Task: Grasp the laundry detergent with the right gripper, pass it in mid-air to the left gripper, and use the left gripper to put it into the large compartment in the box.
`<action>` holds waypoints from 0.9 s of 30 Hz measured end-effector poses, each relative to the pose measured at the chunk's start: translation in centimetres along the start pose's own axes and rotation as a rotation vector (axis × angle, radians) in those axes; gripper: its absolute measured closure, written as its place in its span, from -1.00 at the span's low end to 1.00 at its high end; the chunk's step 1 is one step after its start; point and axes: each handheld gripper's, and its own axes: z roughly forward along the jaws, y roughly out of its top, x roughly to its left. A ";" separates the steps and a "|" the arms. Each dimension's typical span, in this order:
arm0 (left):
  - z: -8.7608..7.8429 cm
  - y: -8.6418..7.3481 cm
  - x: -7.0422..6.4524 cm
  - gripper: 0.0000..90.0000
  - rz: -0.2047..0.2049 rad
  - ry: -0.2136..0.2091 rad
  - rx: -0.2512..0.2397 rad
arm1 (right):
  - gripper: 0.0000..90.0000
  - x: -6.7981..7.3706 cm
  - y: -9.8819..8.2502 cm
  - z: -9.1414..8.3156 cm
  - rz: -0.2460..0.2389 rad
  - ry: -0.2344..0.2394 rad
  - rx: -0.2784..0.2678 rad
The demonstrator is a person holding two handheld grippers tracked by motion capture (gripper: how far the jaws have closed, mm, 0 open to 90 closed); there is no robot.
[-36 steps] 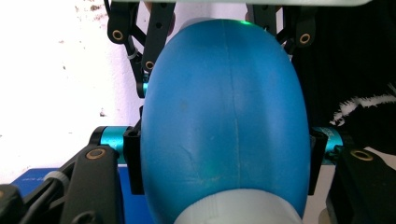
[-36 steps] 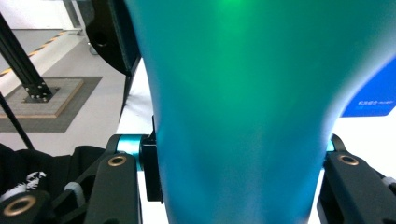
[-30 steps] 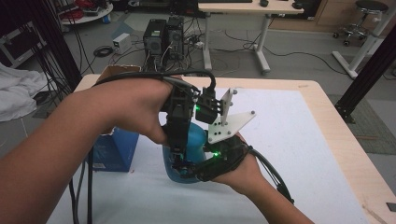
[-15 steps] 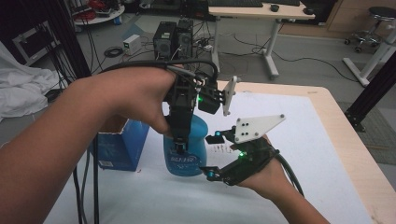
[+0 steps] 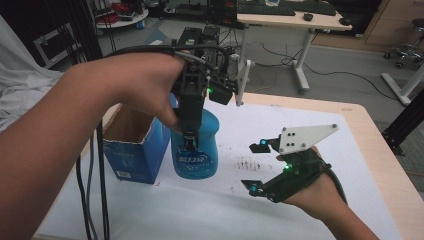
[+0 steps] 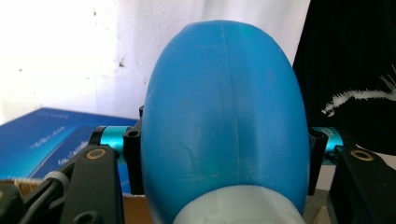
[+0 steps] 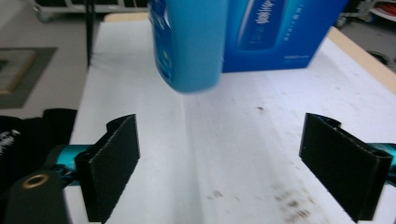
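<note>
A blue plastic bottle (image 5: 196, 150) hangs upright above the white sheet, next to the blue box. My left gripper (image 5: 190, 142) reaches down from above and is shut on the bottle's body. In the left gripper view the bottle (image 6: 224, 121) bulges between the two black jaws of that gripper (image 6: 224, 149). My right gripper (image 5: 256, 167) is to the right of the bottle and apart from it; its jaws have just been opening and nothing is between them. In the right gripper view its pads (image 7: 114, 158) stand wide over bare sheet, with the bottle (image 7: 189, 42) ahead.
An open blue cardboard box (image 5: 137, 150) stands on the table just left of the bottle. The white sheet (image 5: 280, 125) has a patch of dark stains (image 5: 247, 164). The table's wooden edge (image 5: 385, 165) runs along the right. Desks, chairs and cables stand beyond the table.
The right gripper has let go of the bottle's lower part, opened and drawn away to the right. The left gripper has lifted the bottle up and slightly left, toward the box.
</note>
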 end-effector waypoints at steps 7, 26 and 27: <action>-1.8 -1.7 0.9 -0.14 -0.057 -0.002 -0.017 | -0.96 -0.8 0.6 -1.8 -0.008 -0.050 0.083; -8.3 -8.7 4.1 -0.15 -0.517 -0.012 -0.102 | -0.98 -3.7 2.8 -6.0 -0.057 -0.107 0.338; -8.5 -9.0 4.1 -0.15 -0.550 -0.009 -0.111 | -0.98 -3.8 2.9 -6.1 -0.057 -0.104 0.342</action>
